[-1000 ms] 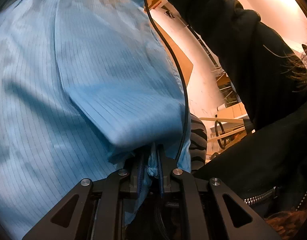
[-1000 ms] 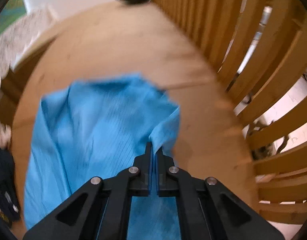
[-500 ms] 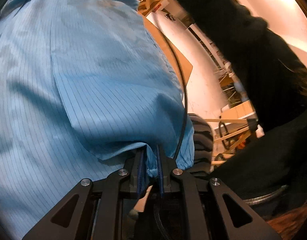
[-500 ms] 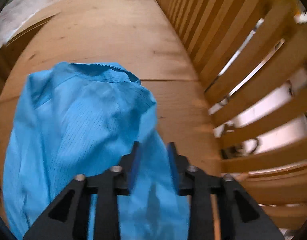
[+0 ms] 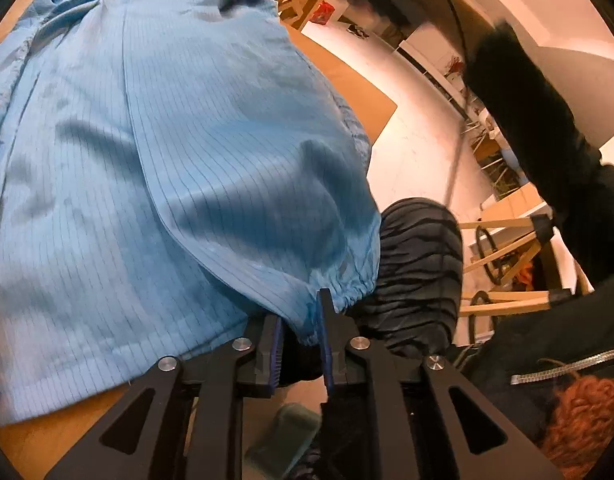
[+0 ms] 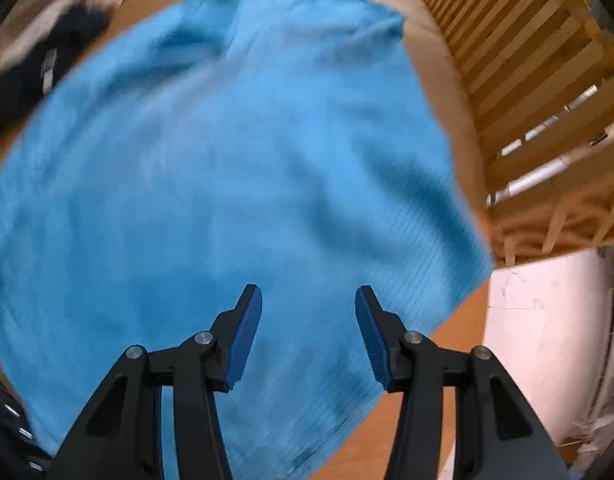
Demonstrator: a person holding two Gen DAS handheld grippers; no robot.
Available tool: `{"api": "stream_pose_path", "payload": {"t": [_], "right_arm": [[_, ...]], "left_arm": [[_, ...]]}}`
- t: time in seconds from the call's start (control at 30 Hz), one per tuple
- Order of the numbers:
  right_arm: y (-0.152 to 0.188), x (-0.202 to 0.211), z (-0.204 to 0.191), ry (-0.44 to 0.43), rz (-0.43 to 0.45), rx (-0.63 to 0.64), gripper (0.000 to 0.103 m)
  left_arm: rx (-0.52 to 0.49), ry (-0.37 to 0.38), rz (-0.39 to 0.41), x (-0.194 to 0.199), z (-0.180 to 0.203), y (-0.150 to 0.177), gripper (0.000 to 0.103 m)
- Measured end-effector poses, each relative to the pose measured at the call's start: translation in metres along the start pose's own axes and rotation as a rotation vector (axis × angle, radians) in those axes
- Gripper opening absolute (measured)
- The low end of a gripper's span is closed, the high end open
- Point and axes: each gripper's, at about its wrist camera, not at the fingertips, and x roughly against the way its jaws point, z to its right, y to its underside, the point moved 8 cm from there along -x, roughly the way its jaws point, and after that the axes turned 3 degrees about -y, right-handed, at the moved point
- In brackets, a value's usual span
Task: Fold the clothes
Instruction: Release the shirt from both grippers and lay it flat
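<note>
Two tools work over one light-blue pinstriped garment (image 5: 155,168) that lies spread across a wooden worktop (image 5: 39,432). The left tool (image 5: 299,332) has its fingers partly apart, with the garment's gathered elastic cuff (image 5: 347,286) sitting between them; the cloth touches the inner face of the right-hand finger, but whether it is actually pinched cannot be told. Just beyond that cuff sits a dark, tiger-striped rounded thing (image 5: 419,272), and a person's black sleeve (image 5: 547,152) crosses the upper right of the left wrist view. The right tool (image 6: 309,336) is wide open and holds nothing, hovering over the garment's (image 6: 235,168) lower part; this view is blurred. A slatted wooden rail (image 6: 539,92) runs along the worktop's (image 6: 463,328) right edge, and dark clothes (image 6: 39,60) lie at the far left.
</note>
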Motion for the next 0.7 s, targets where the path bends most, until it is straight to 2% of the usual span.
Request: {"api": "stream_pose_path", "payload": {"t": [0.07, 0.17, 0.23, 0.27, 0.3, 0.4, 0.47, 0.5, 0.57, 0.67, 0.7], "right_arm": [[0.018, -0.012, -0.005, 0.021, -0.009, 0.011, 0.048], [0.023, -0.016, 0.004, 0.048, 0.012, -0.012, 0.048], [0.019, -0.019, 0.019, 0.130, -0.002, -0.020, 0.048], [0.017, -0.024, 0.030, 0.187, -0.012, -0.018, 0.048], [0.014, -0.025, 0.037, 0.187, 0.005, -0.031, 0.048], [0.009, -0.031, 0.056, 0.115, 0.006, -0.130, 0.048], [0.006, -0.033, 0.063, 0.122, 0.024, -0.148, 0.048], [0.005, -0.034, 0.065, 0.122, 0.029, -0.161, 0.048], [0.005, -0.034, 0.066, 0.128, 0.032, -0.176, 0.048], [0.007, -0.028, 0.058, 0.149, 0.043, -0.173, 0.048], [0.007, -0.028, 0.052, 0.126, 0.043, -0.165, 0.048]], "left_arm": [[0.003, -0.021, 0.009, -0.001, -0.002, 0.001, 0.017], [0.023, -0.038, 0.021, -0.003, -0.007, 0.001, 0.018], [0.030, -0.049, 0.027, -0.002, -0.002, 0.000, 0.022], [0.035, -0.055, 0.032, -0.002, 0.002, -0.001, 0.032], [0.043, -0.059, 0.042, 0.000, 0.007, 0.000, 0.041], [0.045, -0.049, 0.060, 0.012, 0.016, 0.005, 0.042], [0.031, -0.072, 0.065, 0.023, 0.019, 0.010, 0.042], [0.017, -0.091, 0.068, 0.029, 0.019, 0.012, 0.042], [-0.012, -0.175, 0.072, 0.042, 0.007, 0.009, 0.042], [0.027, -0.306, 0.108, 0.060, -0.046, -0.014, 0.042], [0.048, -0.345, 0.121, 0.065, -0.064, -0.022, 0.042]]}}
